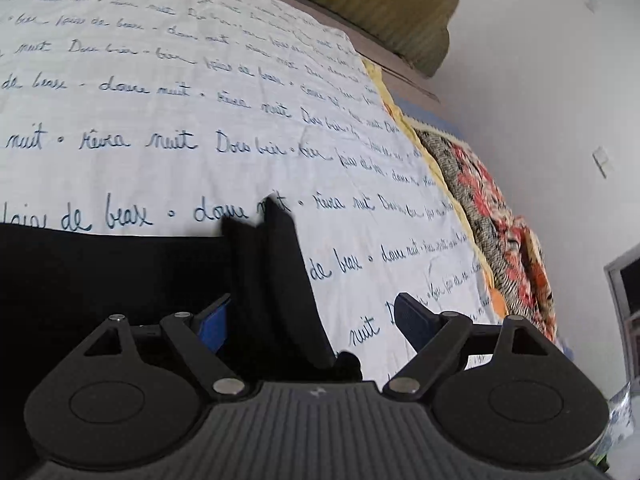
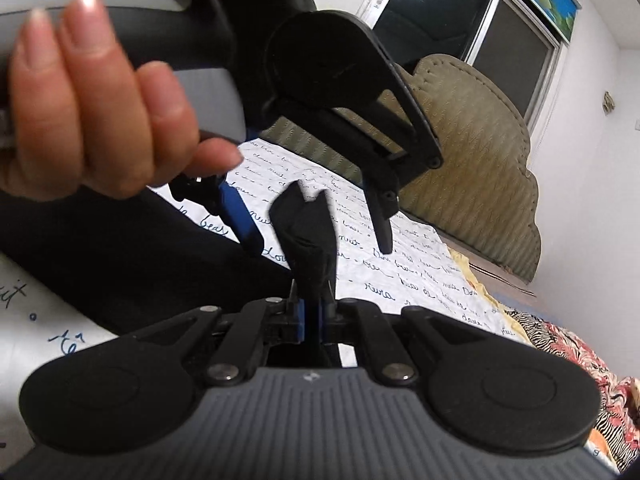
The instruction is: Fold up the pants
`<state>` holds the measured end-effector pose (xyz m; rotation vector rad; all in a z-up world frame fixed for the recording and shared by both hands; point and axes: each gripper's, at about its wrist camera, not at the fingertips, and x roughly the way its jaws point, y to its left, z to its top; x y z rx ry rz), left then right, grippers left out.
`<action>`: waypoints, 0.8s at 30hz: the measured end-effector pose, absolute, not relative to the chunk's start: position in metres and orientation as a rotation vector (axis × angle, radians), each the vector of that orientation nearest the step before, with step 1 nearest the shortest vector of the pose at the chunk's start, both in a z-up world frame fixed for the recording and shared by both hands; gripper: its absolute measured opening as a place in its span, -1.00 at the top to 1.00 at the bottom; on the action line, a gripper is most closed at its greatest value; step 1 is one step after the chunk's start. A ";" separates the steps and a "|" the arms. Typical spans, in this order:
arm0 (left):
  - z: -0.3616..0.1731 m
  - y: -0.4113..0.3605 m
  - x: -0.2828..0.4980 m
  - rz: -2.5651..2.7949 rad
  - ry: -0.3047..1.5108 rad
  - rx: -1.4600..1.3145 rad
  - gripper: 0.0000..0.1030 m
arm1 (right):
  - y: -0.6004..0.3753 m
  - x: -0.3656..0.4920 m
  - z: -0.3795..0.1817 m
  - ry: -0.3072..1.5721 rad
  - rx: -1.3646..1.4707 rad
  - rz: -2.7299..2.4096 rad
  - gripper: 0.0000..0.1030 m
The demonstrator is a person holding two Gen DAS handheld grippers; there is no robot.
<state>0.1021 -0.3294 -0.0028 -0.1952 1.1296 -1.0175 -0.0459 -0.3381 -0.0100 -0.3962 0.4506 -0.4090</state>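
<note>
Pants: I see the black pants (image 1: 100,272) lying on the white bedspread (image 1: 200,100) with blue handwriting print; one bunched end (image 2: 306,236) stands up between my two grippers, the rest spreads away to the left.
Right gripper: my right gripper (image 2: 311,314) is clenched on that raised end of the pants; the blue-lined fingers (image 2: 301,320) sit pressed to the cloth on both sides, almost no gap left.
Left gripper: my left gripper (image 1: 316,320) stands wide apart; the raised fold passes between its fingers, close by the blue pad (image 1: 214,328) on the left, while the other finger (image 1: 412,316) is well clear of the cloth. It grips nothing that I can see.
Only in right view: the left gripper from outside, fingers pointing down on either side of the fold, and the hand (image 2: 96,96) wrapped round its grey handle, thumb on top.
Only in left view: the pants' straight edge against the printed lettering.
Surroundings: a floral blanket (image 1: 492,216) lies along the bedspread's far edge; an olive padded headboard (image 2: 472,168) stands behind, with a window (image 2: 480,32) above it.
</note>
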 end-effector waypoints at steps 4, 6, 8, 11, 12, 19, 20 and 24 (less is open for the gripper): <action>-0.006 -0.326 0.102 -1.022 1.133 -0.194 0.08 | -0.336 -0.045 -0.014 0.458 -0.419 -0.407 0.65; -0.009 -0.327 0.101 -1.035 1.144 -0.188 0.32 | -0.335 -0.044 -0.015 0.460 -0.426 -0.411 0.42; -0.013 -0.328 0.100 -1.044 1.154 -0.189 0.42 | -0.337 -0.040 -0.014 0.471 -0.425 -0.404 0.27; -0.017 -0.327 0.098 -1.045 1.154 -0.185 0.69 | -0.345 -0.033 -0.013 0.491 -0.395 -0.391 0.37; -0.019 -0.328 0.098 -1.045 1.154 -0.181 0.73 | -0.347 -0.032 -0.011 0.502 -0.378 -0.389 0.59; -0.013 -0.313 0.095 -1.022 1.085 -0.168 0.82 | -0.344 -0.035 -0.009 0.492 -0.370 -0.390 0.81; -0.011 -0.308 0.096 -1.021 1.074 -0.170 0.82 | -0.342 -0.035 -0.007 0.486 -0.370 -0.388 0.81; -0.003 -0.289 0.097 -1.015 1.025 -0.172 0.82 | -0.329 -0.033 0.000 0.460 -0.371 -0.365 0.81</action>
